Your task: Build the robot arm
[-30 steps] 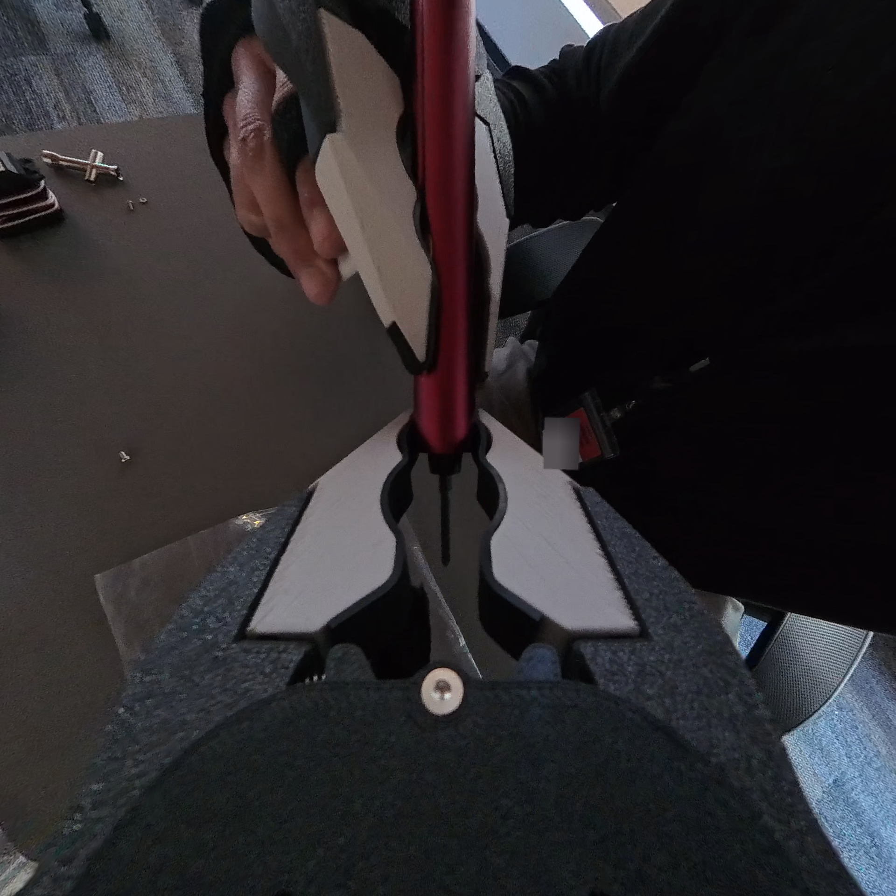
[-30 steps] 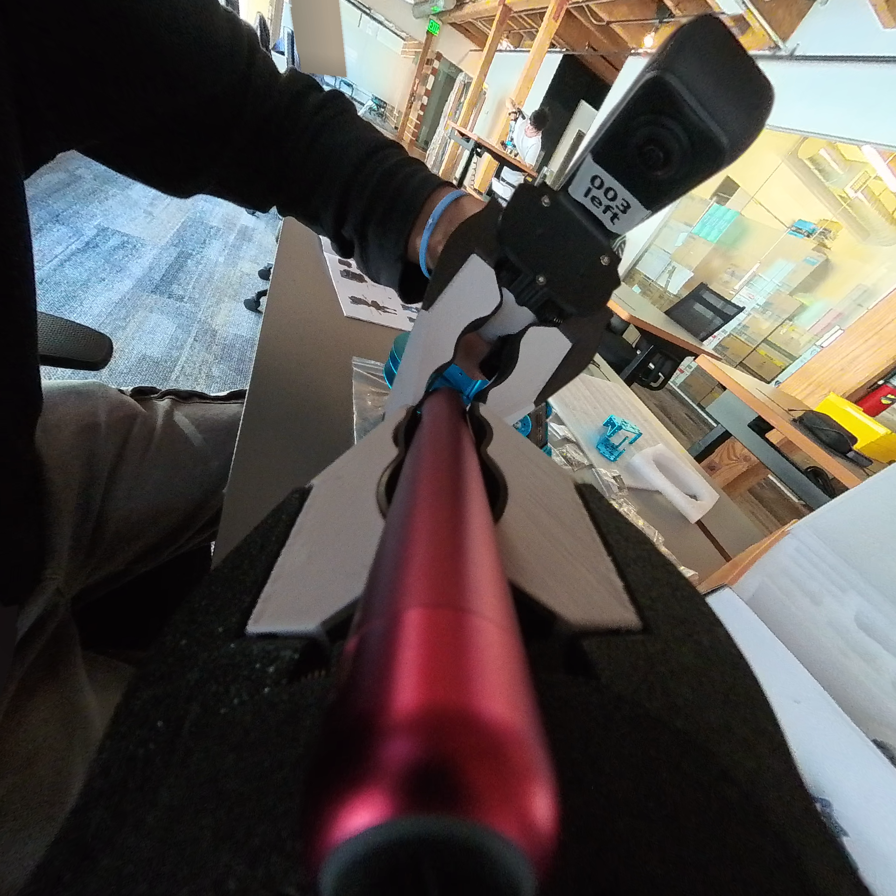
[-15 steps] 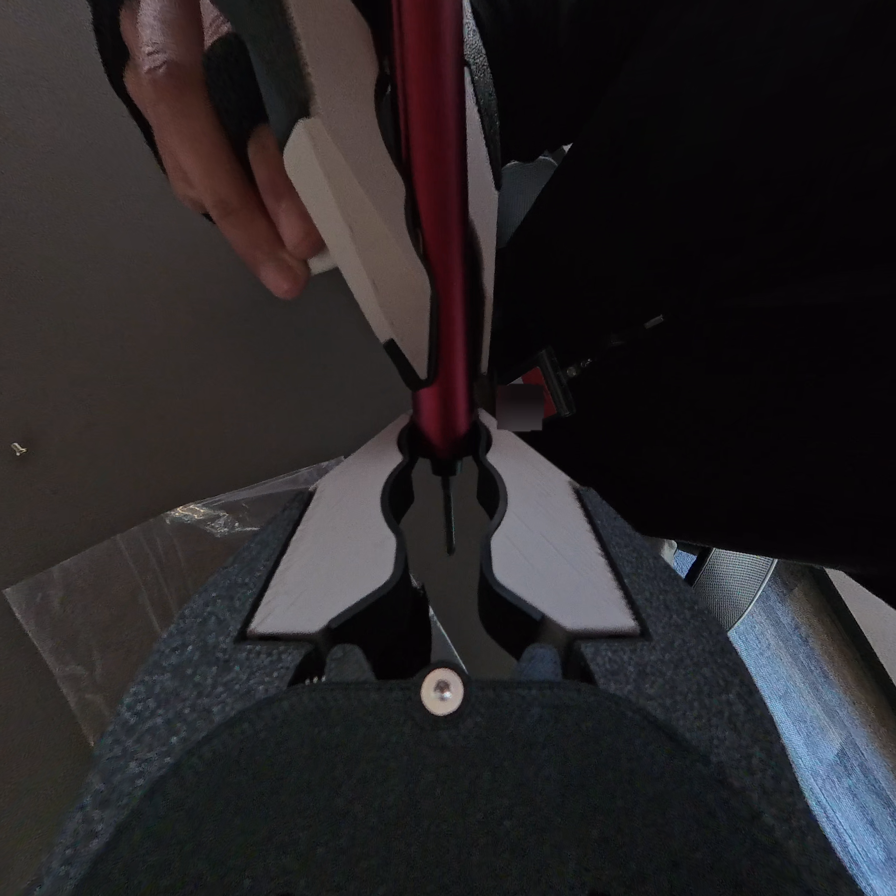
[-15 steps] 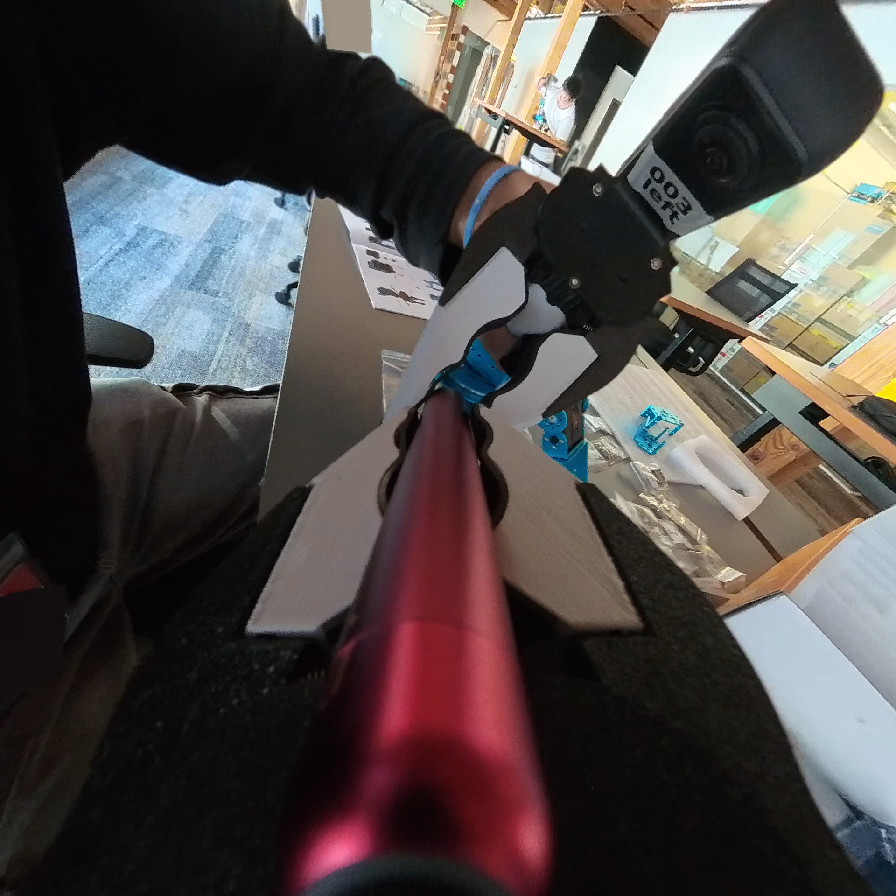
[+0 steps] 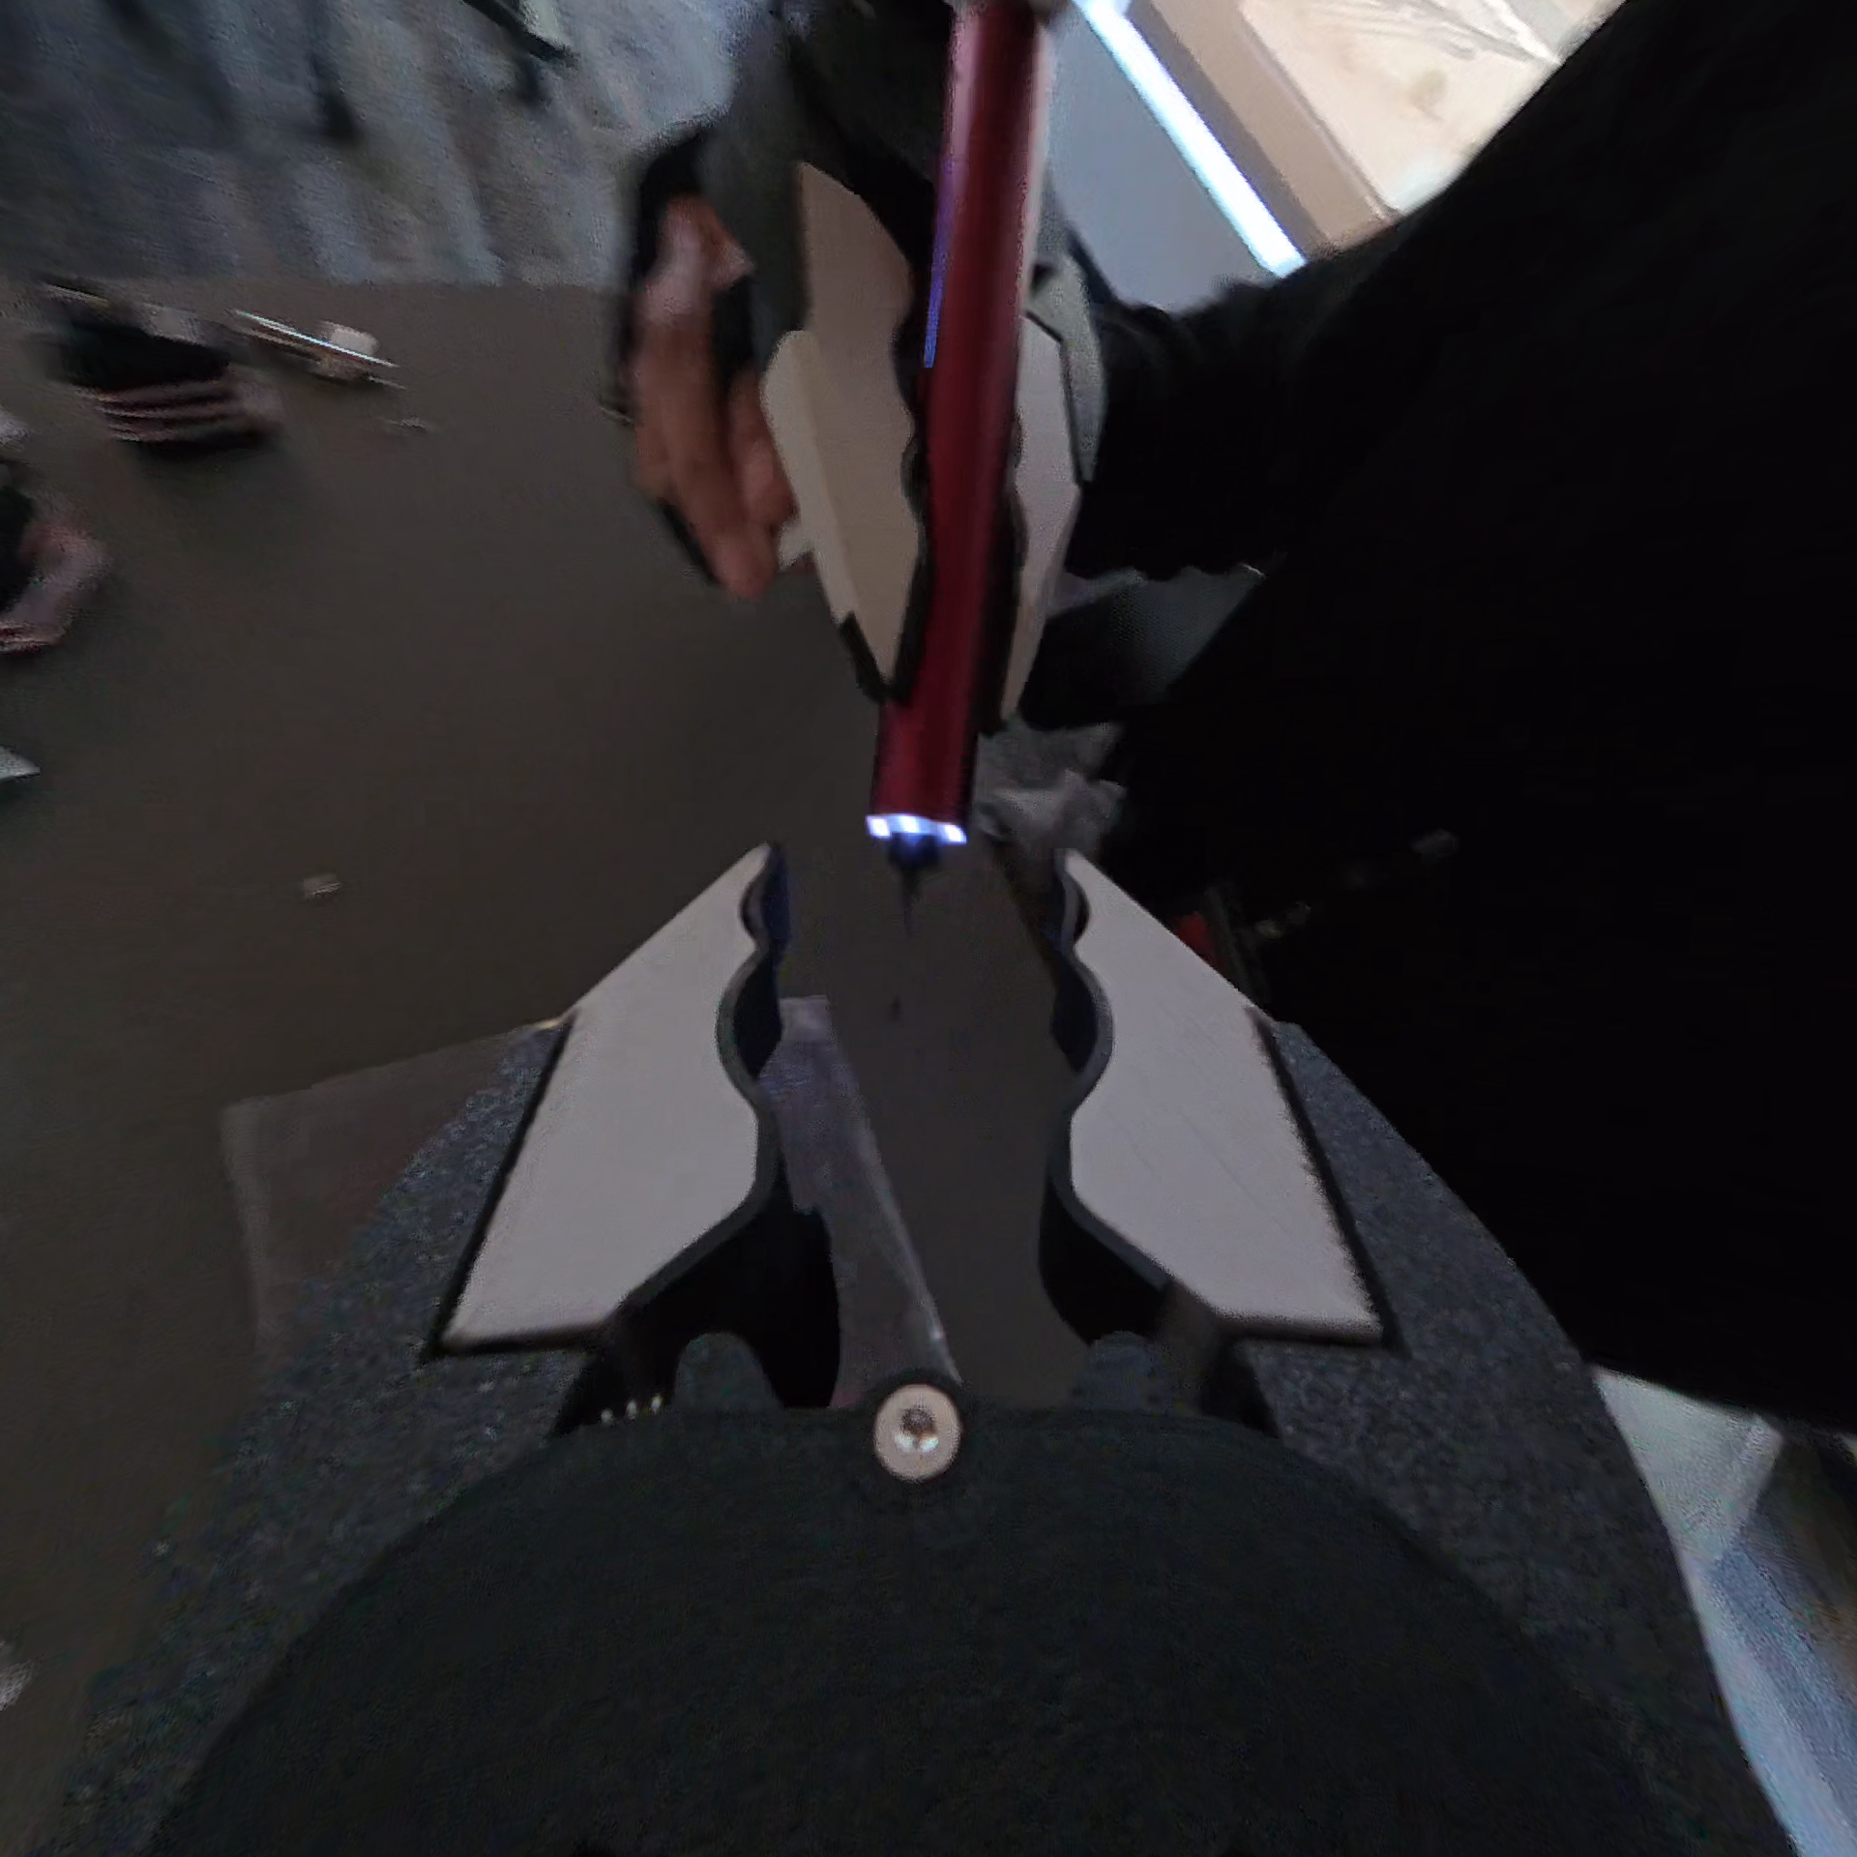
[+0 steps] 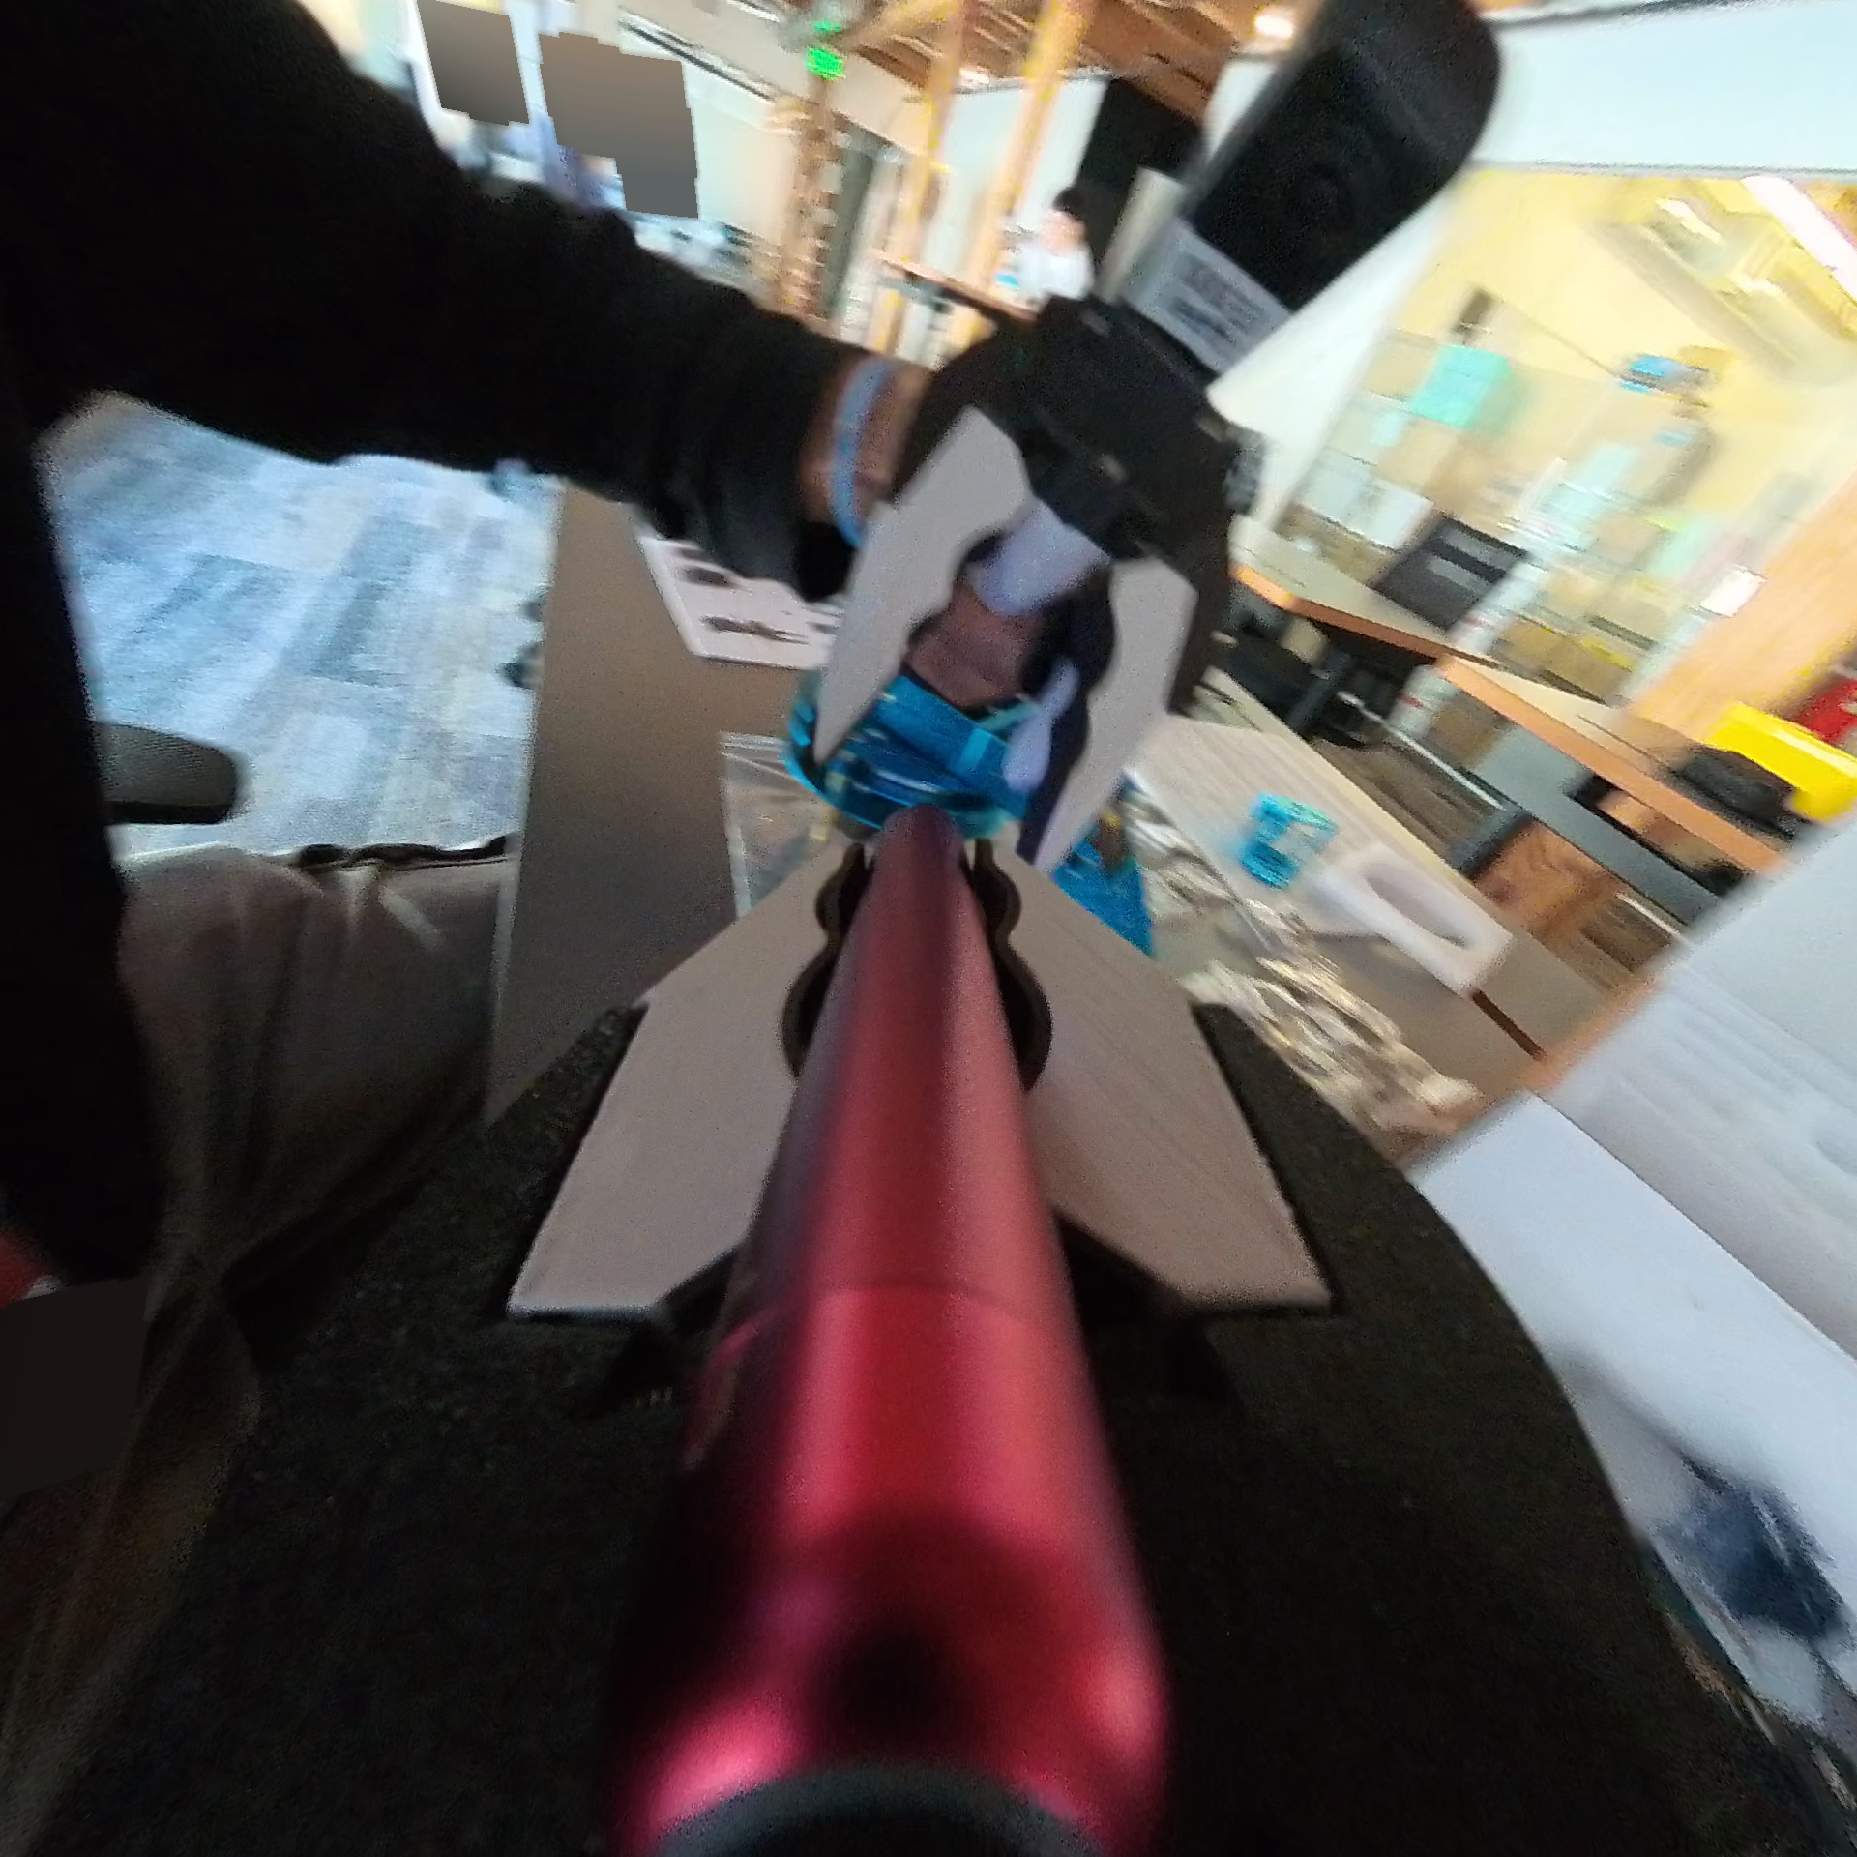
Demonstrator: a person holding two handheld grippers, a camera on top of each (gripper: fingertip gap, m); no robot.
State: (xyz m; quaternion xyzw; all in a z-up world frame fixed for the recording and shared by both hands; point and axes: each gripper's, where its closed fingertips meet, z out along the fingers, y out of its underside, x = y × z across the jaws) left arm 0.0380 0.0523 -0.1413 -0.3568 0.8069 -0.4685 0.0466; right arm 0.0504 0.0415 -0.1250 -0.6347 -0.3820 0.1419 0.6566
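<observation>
My right gripper (image 6: 919, 854) is shut on a red powered screwdriver (image 6: 904, 1306), which runs forward along its fingers. In the left wrist view the screwdriver (image 5: 955, 502) points down at my left gripper (image 5: 919, 874). A white light ring glows at its tip (image 5: 914, 829), just above the gap between my left fingers. My left gripper is open with nothing seen between its fingers. It also shows in the right wrist view (image 6: 945, 784), fingers apart, with a blurred blue metal part (image 6: 904, 744) right behind them. I cannot tell whether they touch.
A dark table (image 5: 402, 703) carries a clear plastic bag (image 5: 332, 1156), a loose screw (image 5: 322, 886) and a silver tool (image 5: 312, 347) at the back. In the right view, a printed sheet (image 6: 744, 613), white foam (image 6: 1427, 935), another blue part (image 6: 1286, 834) and small bags (image 6: 1296, 1005) lie beyond. A person's black sleeve (image 6: 402, 301) fills the upper left of the right view. Both grippers' tips are close together, under 4 cm apart.
My left gripper has opened and drawn back from the screwdriver's tip. The tip's light ring now shows. Both views are blurred by motion.
</observation>
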